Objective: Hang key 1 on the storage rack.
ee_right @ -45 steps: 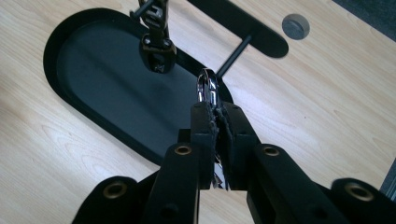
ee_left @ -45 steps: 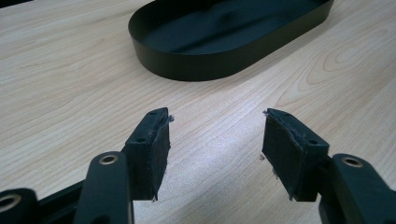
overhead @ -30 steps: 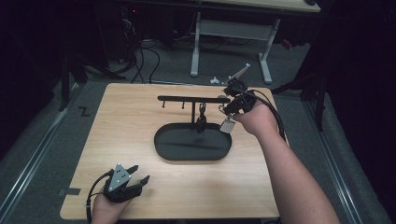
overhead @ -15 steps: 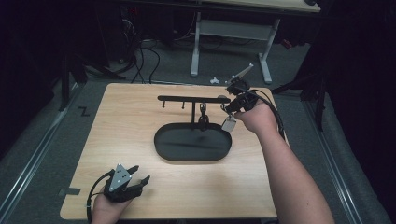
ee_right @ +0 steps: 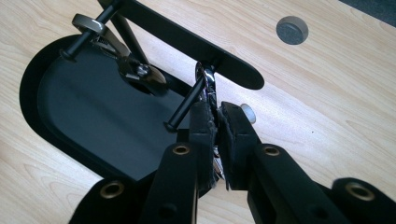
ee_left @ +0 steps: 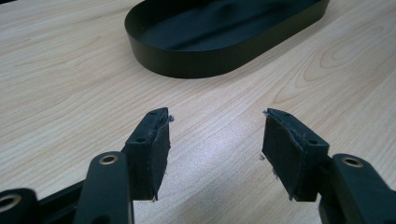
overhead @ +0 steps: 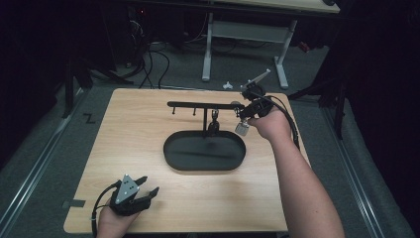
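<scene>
A black stand with a crossbar [overhead: 198, 104] rises from a black oval tray [overhead: 204, 150] at mid-table. My right gripper [overhead: 242, 111] is at the bar's right end, shut on a shiny metal ring [ee_right: 207, 80] that sits against a black peg [ee_right: 186, 108] under the bar [ee_right: 187, 44]. A small silver piece [overhead: 241, 128] dangles below the hand. Another dark keychain-like item [ee_right: 135, 70] hangs from a peg near the post [overhead: 214, 122]. Whether the held ring is over the peg or only beside it, I cannot tell. My left gripper [overhead: 144, 190] rests open near the table's front left corner, its jaws [ee_left: 215, 126] holding nothing.
The wooden table [overhead: 138, 134] has a grey round plug [ee_right: 292, 29] near its far right edge. Two more small pegs [overhead: 184, 111] hang under the bar's left half. Cables and a white desk frame [overhead: 245, 29] stand on the floor beyond.
The right gripper has shifted slightly up and right at the bar's end, carrying the ring and dangling silver piece. The left gripper has stayed still.
</scene>
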`<state>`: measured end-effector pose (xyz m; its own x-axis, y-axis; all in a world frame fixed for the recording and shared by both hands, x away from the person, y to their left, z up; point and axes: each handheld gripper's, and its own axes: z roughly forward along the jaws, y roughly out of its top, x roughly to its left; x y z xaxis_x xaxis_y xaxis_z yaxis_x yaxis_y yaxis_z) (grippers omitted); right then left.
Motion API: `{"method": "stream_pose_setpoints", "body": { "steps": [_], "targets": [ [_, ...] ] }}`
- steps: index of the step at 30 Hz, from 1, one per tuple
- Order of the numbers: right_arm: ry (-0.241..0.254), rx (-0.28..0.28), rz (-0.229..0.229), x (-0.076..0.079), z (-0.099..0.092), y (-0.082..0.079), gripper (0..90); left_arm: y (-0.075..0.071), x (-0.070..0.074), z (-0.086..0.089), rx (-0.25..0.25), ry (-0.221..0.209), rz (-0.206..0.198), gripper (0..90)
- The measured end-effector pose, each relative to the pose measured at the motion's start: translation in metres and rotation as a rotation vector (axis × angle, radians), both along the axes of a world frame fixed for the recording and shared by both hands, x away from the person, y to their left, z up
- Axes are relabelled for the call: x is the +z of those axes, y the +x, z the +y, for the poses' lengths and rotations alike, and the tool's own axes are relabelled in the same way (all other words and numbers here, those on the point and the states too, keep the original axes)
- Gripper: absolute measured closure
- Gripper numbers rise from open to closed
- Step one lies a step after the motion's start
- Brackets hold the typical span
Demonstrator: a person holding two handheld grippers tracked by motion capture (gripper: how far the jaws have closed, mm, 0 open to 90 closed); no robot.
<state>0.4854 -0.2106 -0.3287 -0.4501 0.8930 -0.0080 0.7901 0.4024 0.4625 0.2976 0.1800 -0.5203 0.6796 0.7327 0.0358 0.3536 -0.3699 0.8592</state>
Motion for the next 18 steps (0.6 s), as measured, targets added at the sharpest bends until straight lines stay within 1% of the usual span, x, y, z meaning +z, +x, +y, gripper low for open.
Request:
{"method": "stream_pose_setpoints", "body": {
  "steps": [3, 8, 13, 18],
  "targets": [
    [-0.036, -0.001, -0.009, -0.002, 0.001, 0.001, 82.9, 0.000, 0.000, 0.000, -0.004, 0.004, 0.002, 41.5],
    [-0.028, -0.021, -0.002, -0.003, -0.003, -0.002, 82.6, 0.000, 0.000, 0.000, -0.003, 0.003, 0.002, 41.6],
    [-0.026, -0.036, -0.006, -0.005, -0.011, -0.008, 79.9, 0.000, 0.000, -0.001, -0.006, 0.007, -0.001, 41.6],
    [-0.044, -0.044, -0.003, -0.012, -0.017, -0.017, 75.6, 0.000, 0.000, -0.001, -0.006, 0.010, 0.004, 41.5]
  ]
}}
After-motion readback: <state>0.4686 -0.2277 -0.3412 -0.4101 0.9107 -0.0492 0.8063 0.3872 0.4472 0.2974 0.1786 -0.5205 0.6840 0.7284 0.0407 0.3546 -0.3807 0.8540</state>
